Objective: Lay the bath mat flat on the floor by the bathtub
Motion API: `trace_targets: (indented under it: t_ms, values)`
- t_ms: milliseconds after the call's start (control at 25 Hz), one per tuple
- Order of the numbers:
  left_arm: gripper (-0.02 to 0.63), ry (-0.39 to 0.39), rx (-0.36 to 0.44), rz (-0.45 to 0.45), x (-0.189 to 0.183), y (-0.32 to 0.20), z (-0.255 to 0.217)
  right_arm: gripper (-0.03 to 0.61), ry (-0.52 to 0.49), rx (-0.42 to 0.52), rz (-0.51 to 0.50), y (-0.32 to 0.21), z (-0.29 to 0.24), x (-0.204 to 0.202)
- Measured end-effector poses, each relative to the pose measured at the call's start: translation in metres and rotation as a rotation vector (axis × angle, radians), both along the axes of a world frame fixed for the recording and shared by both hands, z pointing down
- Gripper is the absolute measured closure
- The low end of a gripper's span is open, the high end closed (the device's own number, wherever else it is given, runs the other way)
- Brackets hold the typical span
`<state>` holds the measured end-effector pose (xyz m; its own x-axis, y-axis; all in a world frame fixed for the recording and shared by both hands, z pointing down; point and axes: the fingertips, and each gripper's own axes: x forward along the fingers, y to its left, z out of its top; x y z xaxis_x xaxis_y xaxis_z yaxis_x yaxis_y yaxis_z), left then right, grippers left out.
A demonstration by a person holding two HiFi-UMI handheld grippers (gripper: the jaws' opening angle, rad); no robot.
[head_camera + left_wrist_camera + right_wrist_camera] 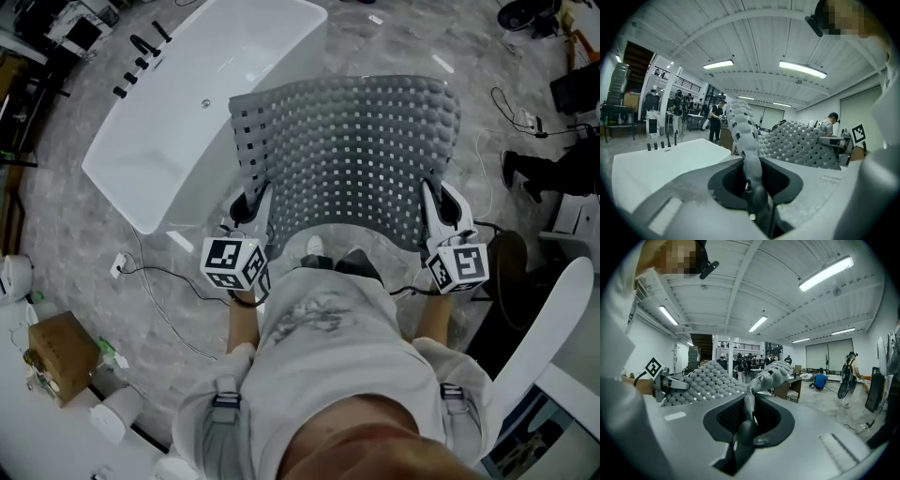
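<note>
Person's torso (328, 375), left gripper (251, 204) and right gripper (436, 206) pinching raised bath mat (356, 141), white bathtub (187, 103) just left, cardboard box (61, 356) lower left

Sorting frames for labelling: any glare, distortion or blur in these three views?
Head view: sharp, evenly lit, small glare streaks on the floor. Left gripper view: fisheye bending, dark corners, bath mat clear. Right gripper view: same bending, bright ceiling lamps.

Bare grey floor (84, 234) lies open to the left of the spread bath mat (356, 159), bounded ahead by the white bathtub (112, 150). A black cable (176, 273) trails across it, with a cardboard box (61, 356) nearer the person. A dark round object (511, 272) stands just beside the right hand-held gripper (441, 220).
</note>
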<state>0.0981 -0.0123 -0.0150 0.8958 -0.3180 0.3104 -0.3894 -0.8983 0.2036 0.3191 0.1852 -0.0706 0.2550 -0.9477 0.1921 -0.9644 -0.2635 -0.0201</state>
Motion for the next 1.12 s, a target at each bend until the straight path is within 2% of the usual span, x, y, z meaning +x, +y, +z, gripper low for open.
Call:
trace_targets:
  t_ms: [240, 400, 520, 840, 1120]
  values:
    - [0.538, -0.017, -0.025, -0.086, 0.018, -0.007, 0.006, 0.534, -0.016, -0.03, -0.085, -0.031, 0.007, 0.037]
    - [0.538, -0.03, -0.043, -0.165, 0.059, -0.022, 0.02, 0.535, -0.034, -0.045, -0.169, -0.069, 0.024, 0.088]
    - [0.538, -0.041, -0.06, -0.263, 0.079, -0.037, 0.031, 0.534, -0.057, -0.063, -0.27, -0.112, 0.039, 0.12]
    - [0.538, -0.05, -0.087, -0.44, 0.115, -0.058, 0.052, 0.534, -0.053, -0.107, -0.456, -0.19, 0.057, 0.172]
    - [0.538, -0.077, -0.137, -0.6, 0.12, -0.069, 0.085, 0.534, -0.068, -0.161, -0.587, -0.236, 0.088, 0.195]
